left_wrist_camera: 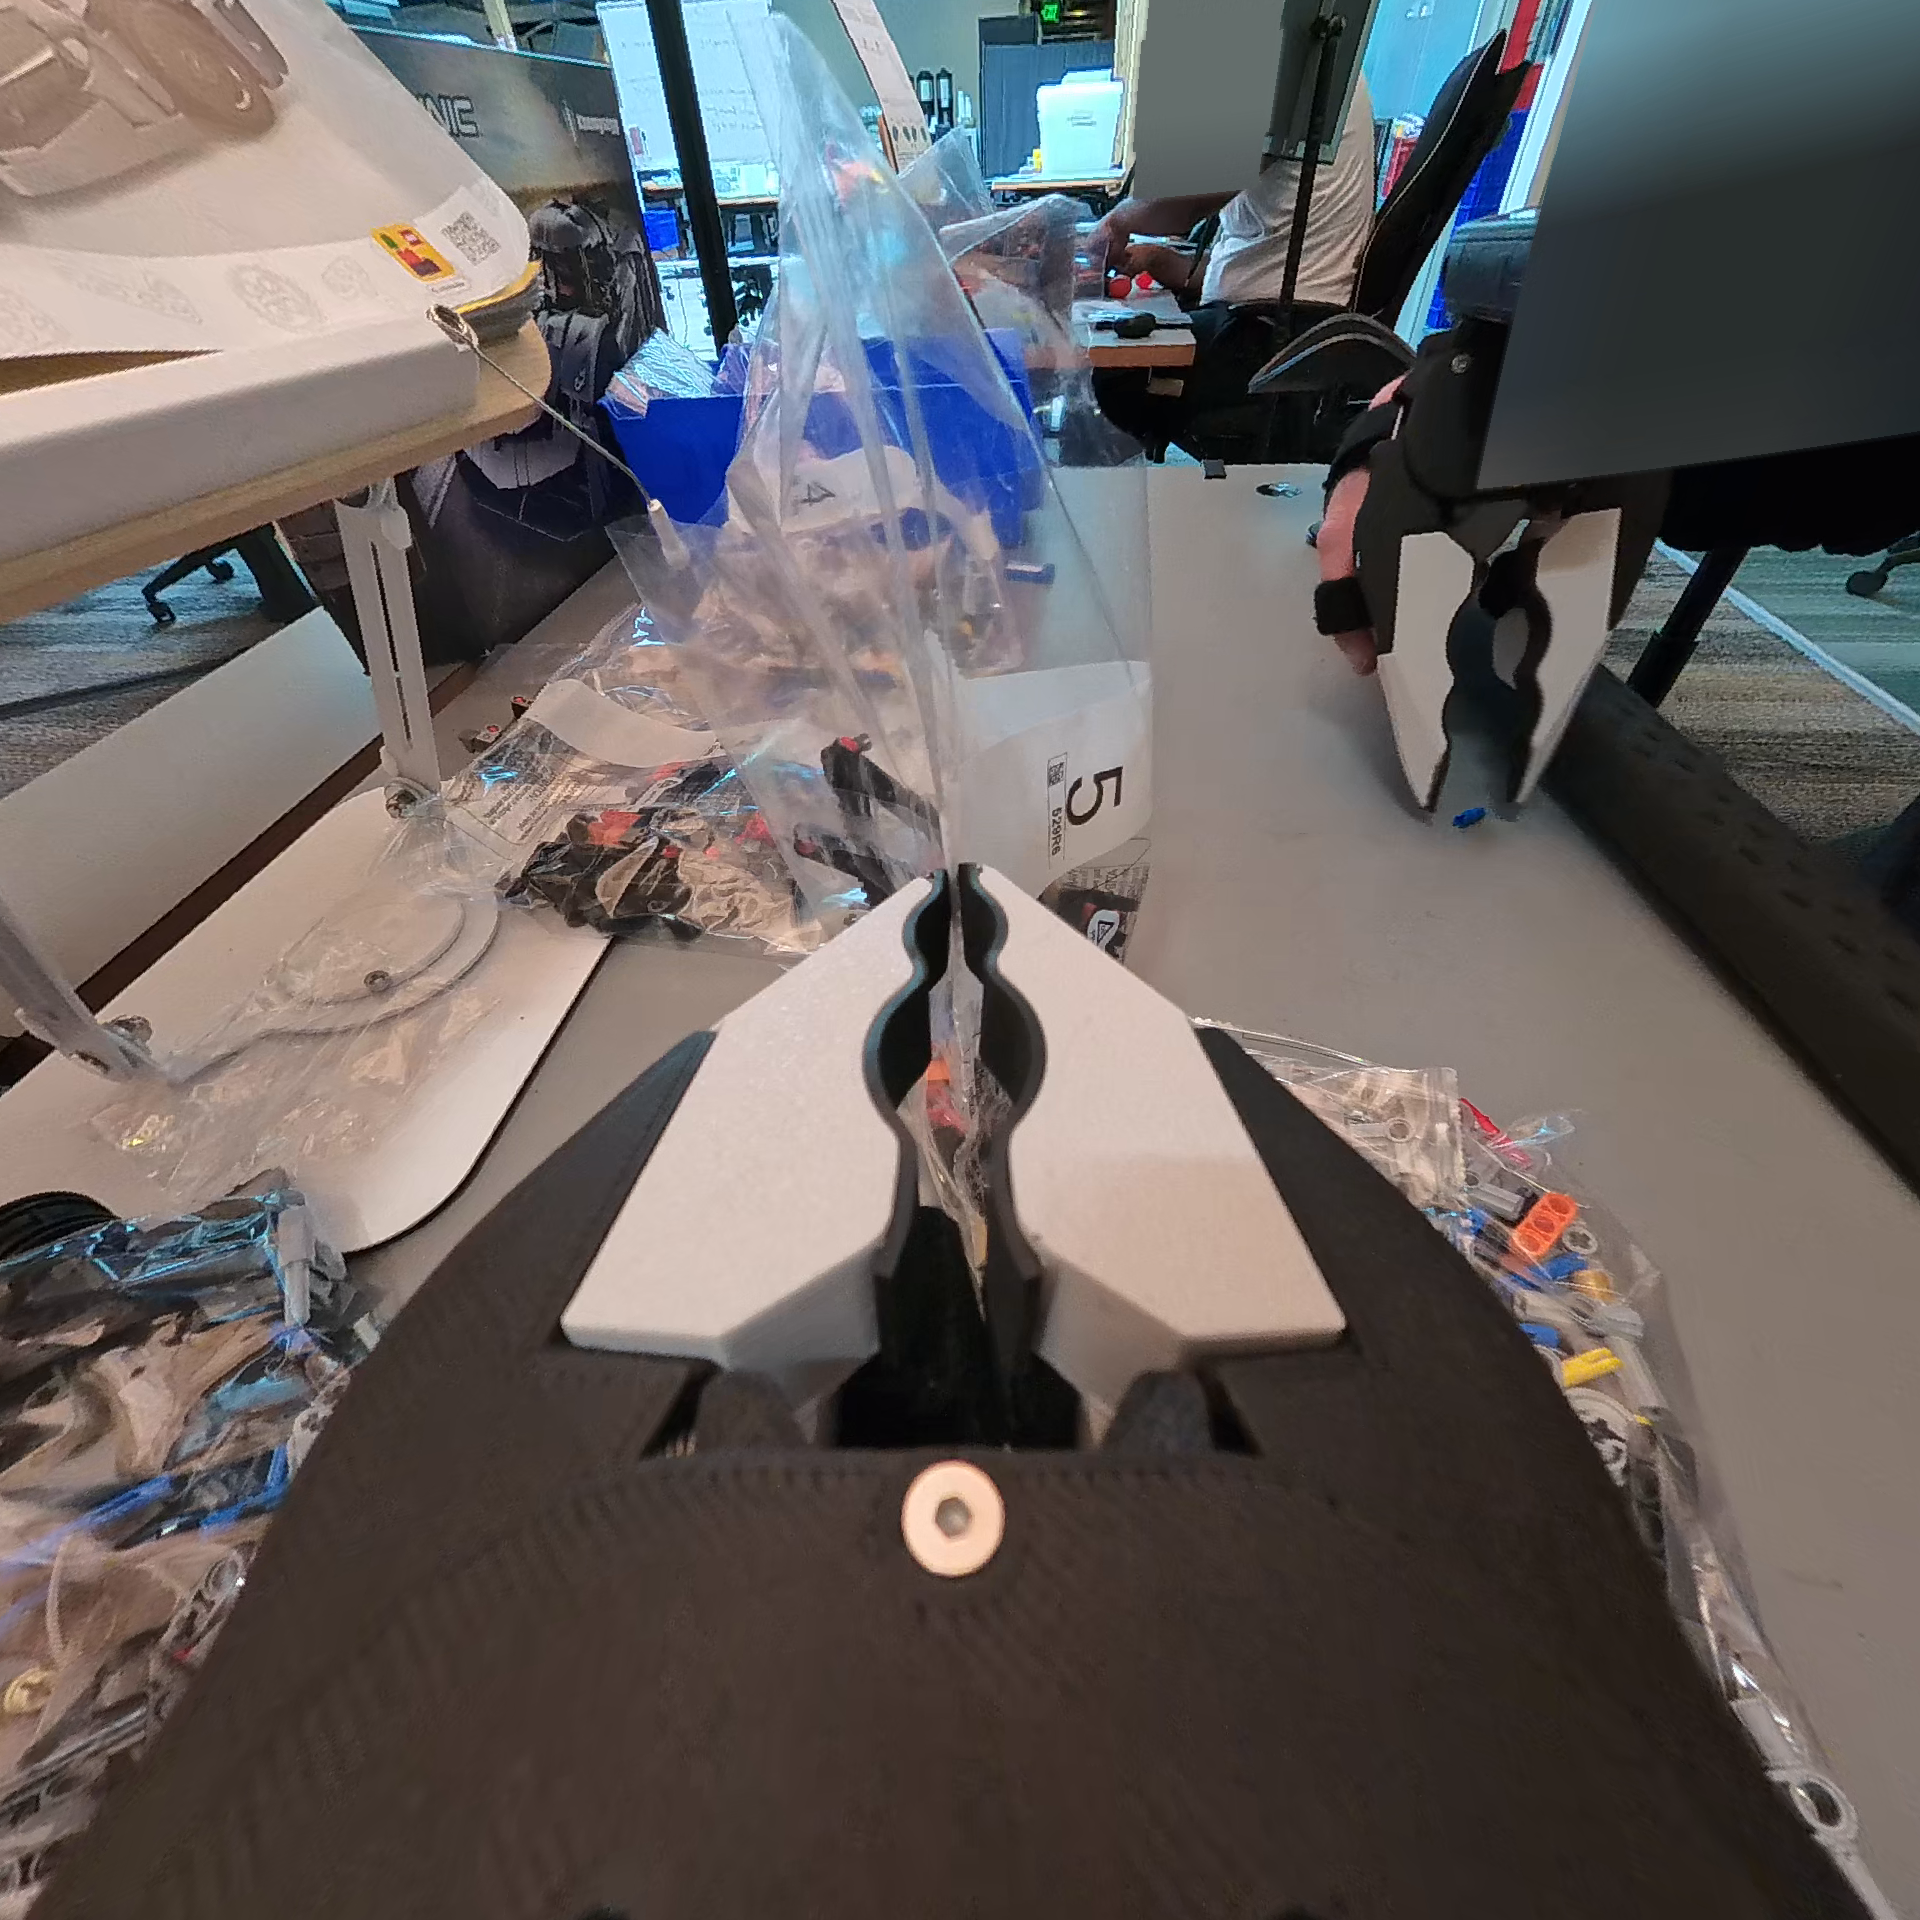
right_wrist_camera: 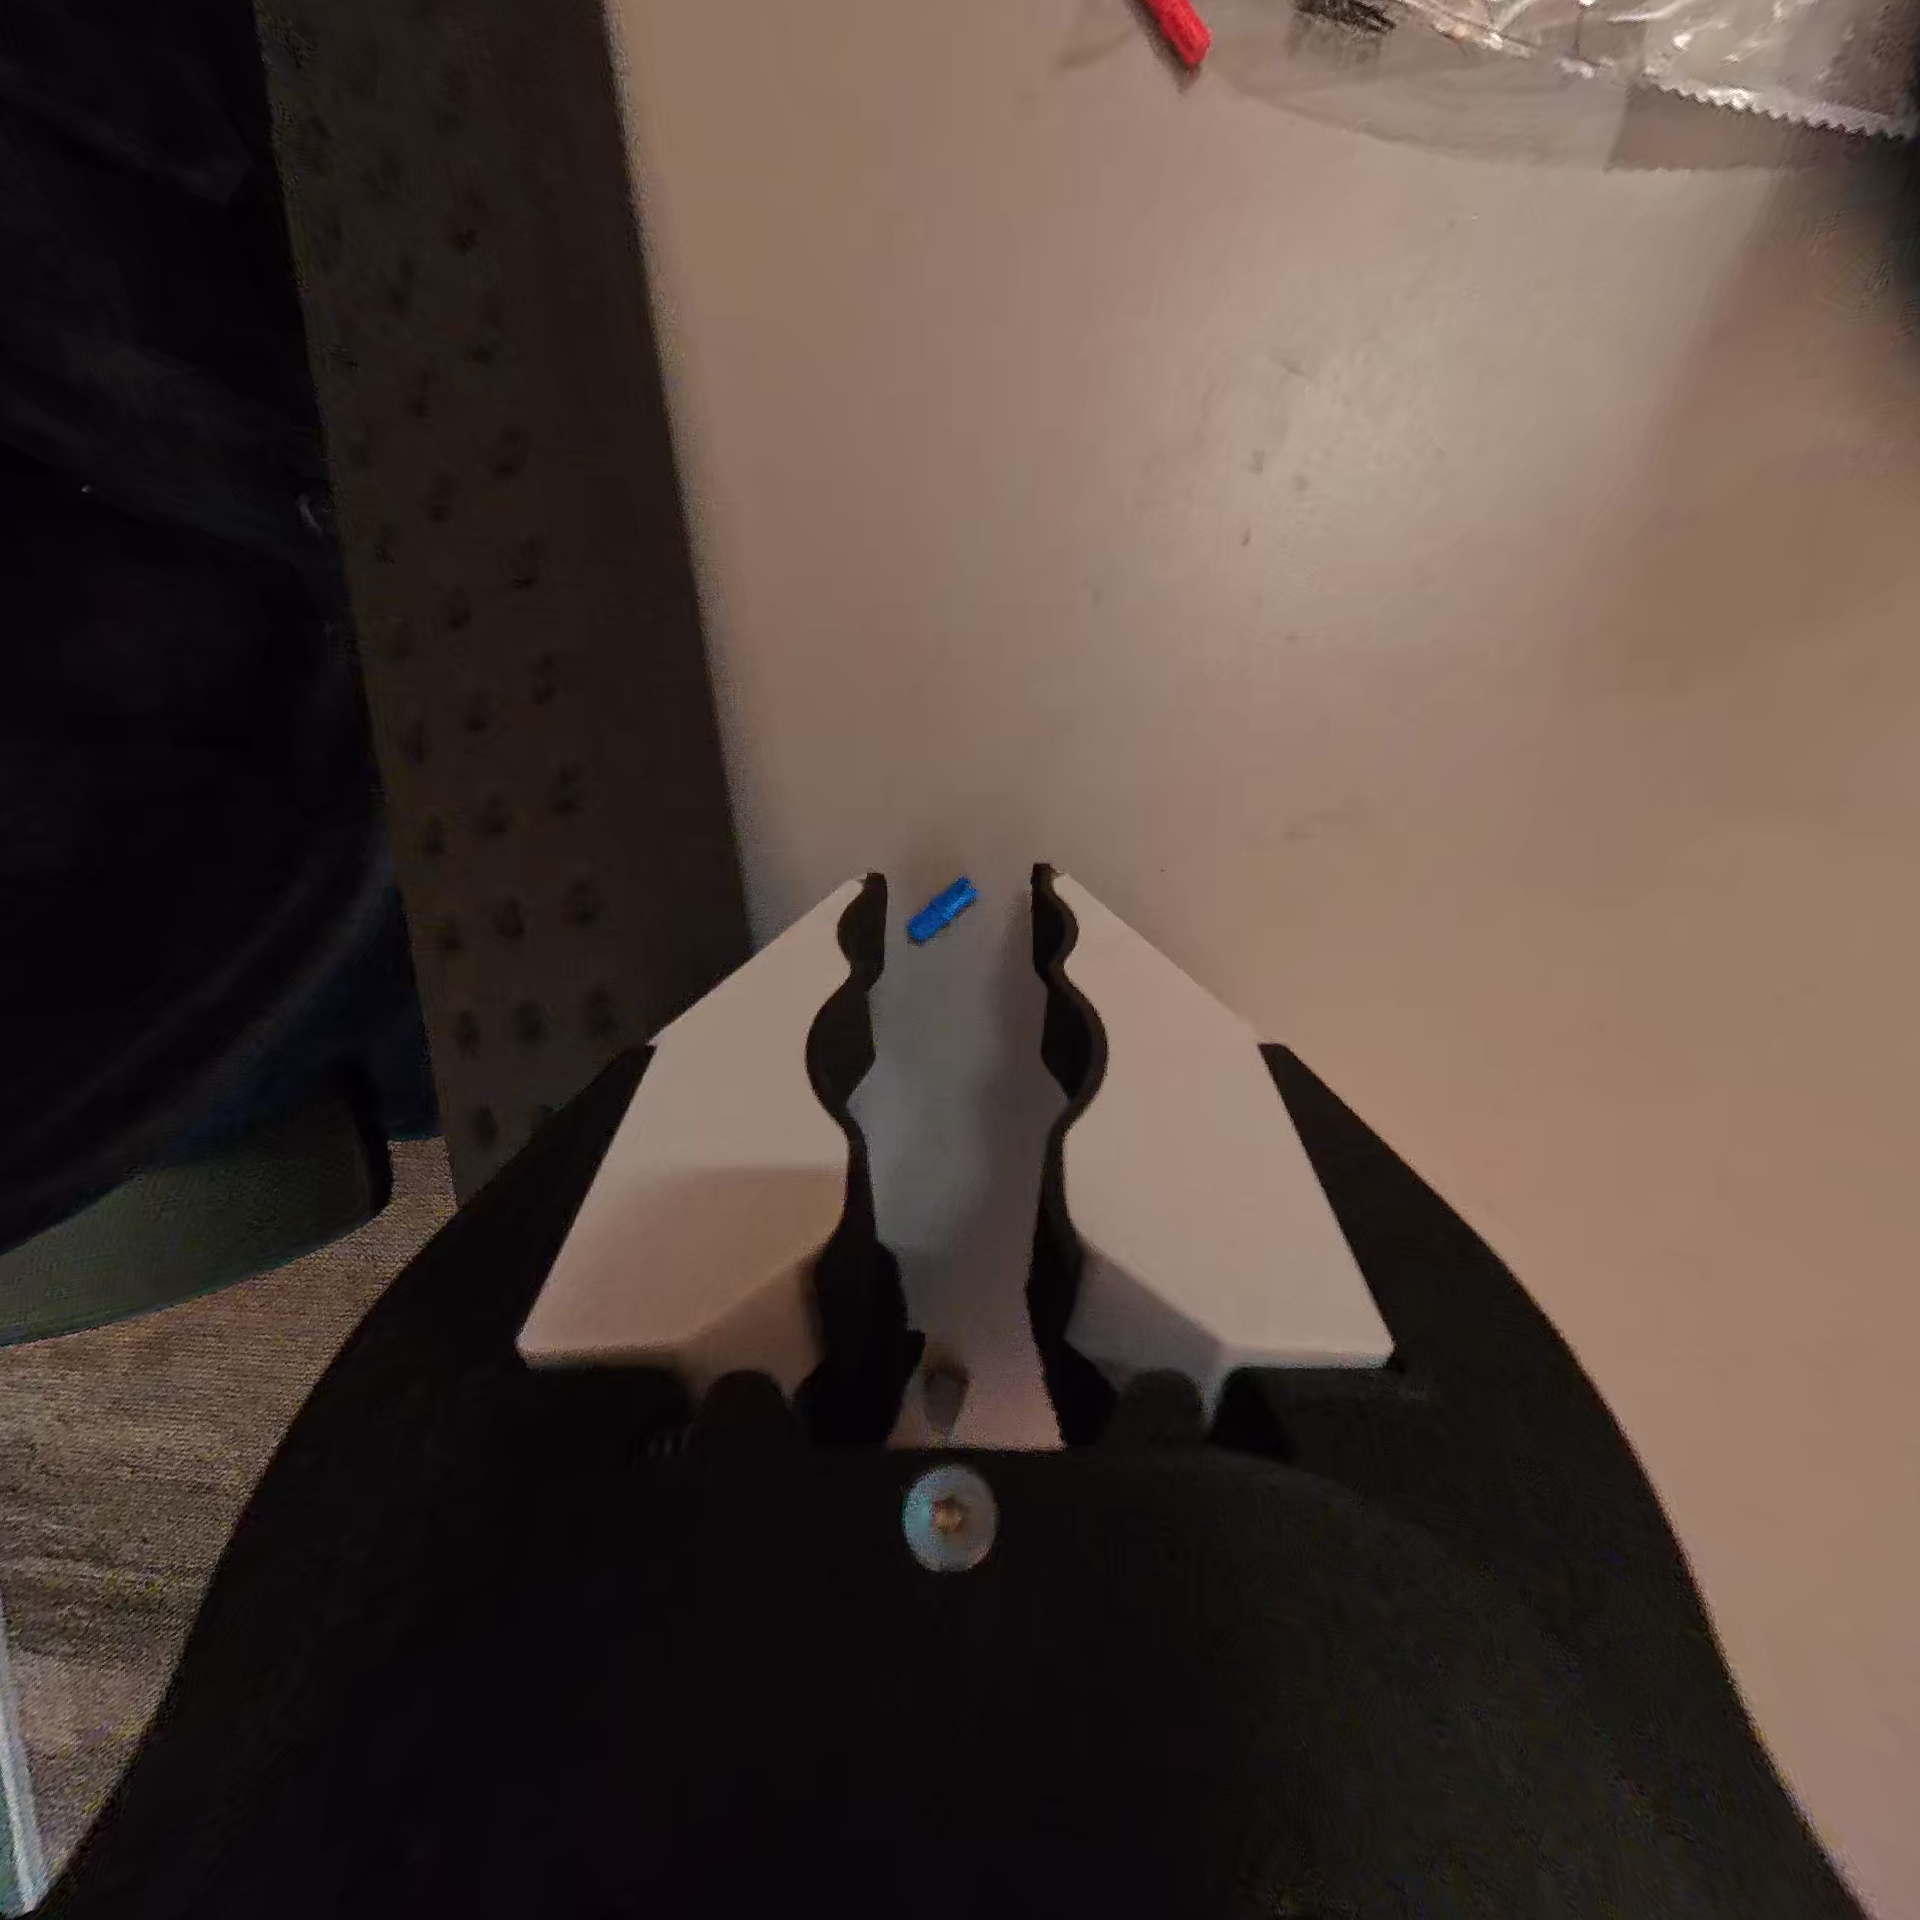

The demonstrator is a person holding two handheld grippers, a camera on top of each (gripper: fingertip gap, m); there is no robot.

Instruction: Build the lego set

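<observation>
My left gripper (left_wrist_camera: 957, 875) is shut on the edge of a clear plastic bag (left_wrist_camera: 894, 499) of small lego parts and holds it upright above the table (left_wrist_camera: 1351, 987). My right gripper (right_wrist_camera: 954, 875) is open and points down at the table, with a small blue pin (right_wrist_camera: 940, 909) lying between its fingertips, apart from both. In the left wrist view the right gripper (left_wrist_camera: 1475, 805) stands at the far right near the table edge, with the blue pin (left_wrist_camera: 1465, 817) at its tips.
More bags of parts lie at the left (left_wrist_camera: 135, 1455), at the right (left_wrist_camera: 1558, 1299) and behind (left_wrist_camera: 665, 831). A white stand (left_wrist_camera: 395, 644) holds an instruction book (left_wrist_camera: 208, 260) at the left. A black perforated strip (right_wrist_camera: 499, 623) borders the table. A red piece (right_wrist_camera: 1174, 26) lies ahead. A person (left_wrist_camera: 1278, 197) sits at a far desk. My right fingertips sit around 25 centimeters from my left ones.
</observation>
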